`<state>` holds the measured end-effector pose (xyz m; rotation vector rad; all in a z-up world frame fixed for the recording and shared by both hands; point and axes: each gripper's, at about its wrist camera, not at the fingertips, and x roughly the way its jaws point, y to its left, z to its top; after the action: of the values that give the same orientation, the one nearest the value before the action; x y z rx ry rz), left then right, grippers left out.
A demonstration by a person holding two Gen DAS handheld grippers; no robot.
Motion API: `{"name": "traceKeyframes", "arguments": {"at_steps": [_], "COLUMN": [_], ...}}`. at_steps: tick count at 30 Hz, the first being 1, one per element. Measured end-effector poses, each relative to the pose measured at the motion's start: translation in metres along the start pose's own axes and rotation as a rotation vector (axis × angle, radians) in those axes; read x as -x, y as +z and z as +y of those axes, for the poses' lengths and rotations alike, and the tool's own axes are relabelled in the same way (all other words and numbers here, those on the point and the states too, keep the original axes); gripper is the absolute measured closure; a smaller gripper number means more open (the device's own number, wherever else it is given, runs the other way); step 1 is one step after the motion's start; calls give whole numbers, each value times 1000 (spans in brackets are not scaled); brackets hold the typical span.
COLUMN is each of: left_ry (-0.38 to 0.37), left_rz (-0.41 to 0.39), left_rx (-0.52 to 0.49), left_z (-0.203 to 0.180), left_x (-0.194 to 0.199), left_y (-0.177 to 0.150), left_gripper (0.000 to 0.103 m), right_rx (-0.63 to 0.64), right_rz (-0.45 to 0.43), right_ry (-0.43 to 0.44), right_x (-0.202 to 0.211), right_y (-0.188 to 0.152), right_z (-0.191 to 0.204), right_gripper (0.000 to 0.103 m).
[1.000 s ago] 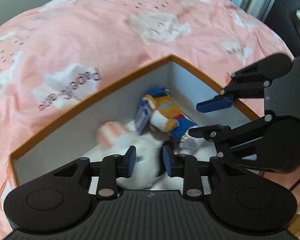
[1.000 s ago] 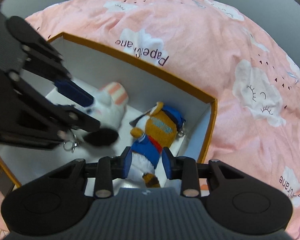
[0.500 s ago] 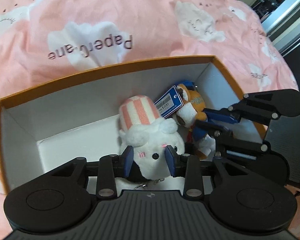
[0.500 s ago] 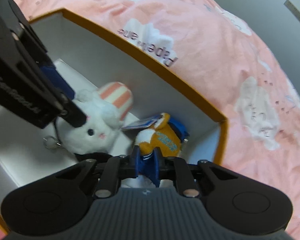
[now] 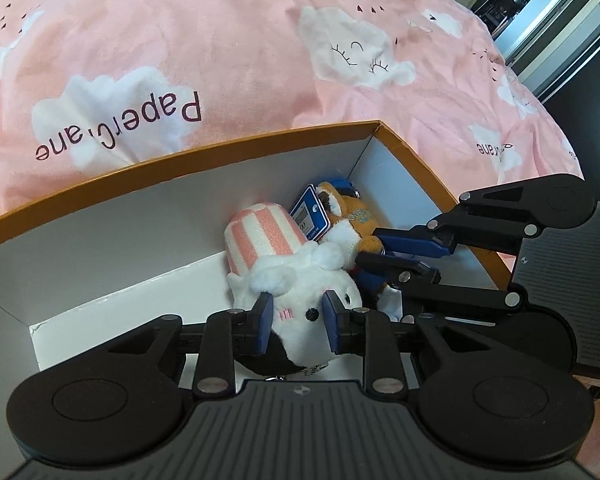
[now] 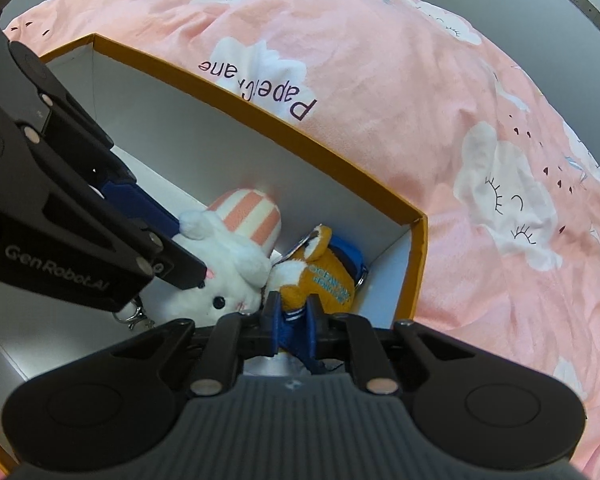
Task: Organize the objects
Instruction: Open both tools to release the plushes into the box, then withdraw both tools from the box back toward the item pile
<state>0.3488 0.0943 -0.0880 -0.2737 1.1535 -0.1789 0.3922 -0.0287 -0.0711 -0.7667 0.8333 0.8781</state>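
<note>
my left gripper (image 5: 296, 322) was closing on the white bunny (image 5: 300, 296); my right gripper (image 6: 291, 322) clenched the orange toy (image 6: 320, 280).

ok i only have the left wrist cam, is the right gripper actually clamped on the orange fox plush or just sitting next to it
observer: clamped. The right gripper is shut on the blue cloth at the lower end of the orange fox plush with the blue cap.
operator: anything hanging off the fox
observer: a small metal ring sits at its side, toward the end wall of the orange-rimmed white cardboard box.
operator: and the rabbit's clip, where is it
observer: the metal clasp of the white rabbit plush with the pink-striped hat lies on the box floor, on the side away from the fox.
</note>
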Motion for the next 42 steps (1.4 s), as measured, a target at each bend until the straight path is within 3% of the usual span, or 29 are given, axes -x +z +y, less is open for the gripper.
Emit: {"name": "traceKeyframes", "arguments": {"at_steps": [7,13,17,23,28,32,36,42], "left_ry": [68,118,122,61,-34,-84,-128,-141], "left_rz": [-20,-177,-307,-366,-334,-257,-182,-95], "left_rx": [-19,-18,-60,-86,-53,-85,-149,-197], "left_z": [-3,-15,-38,-68,-86,-101,-116,-132], "left_x": [11,62,115,170,170,148,126,97], "left_y": [-3,-20,-54,-128,-182,-215,-235,-247], "left_gripper": [64,64,64,64,64,64,64,64], "right_rx": [-84,-165,-220,-353,-452,-535,-568,-660], "right_rz": [-42,-152,-260,-296,-278,-201,-130,-84], "right_ry": [44,25,21,77,46,53,8,13], "right_x": [20,73,118,171,198,206,211,212], "right_y": [-1,-15,-37,-92,-151,-196,-234,-272], "right_z": [-7,-1,13,45,77,94,106,115], "right_gripper": [83,71,61,56,54,54,53,42]}}
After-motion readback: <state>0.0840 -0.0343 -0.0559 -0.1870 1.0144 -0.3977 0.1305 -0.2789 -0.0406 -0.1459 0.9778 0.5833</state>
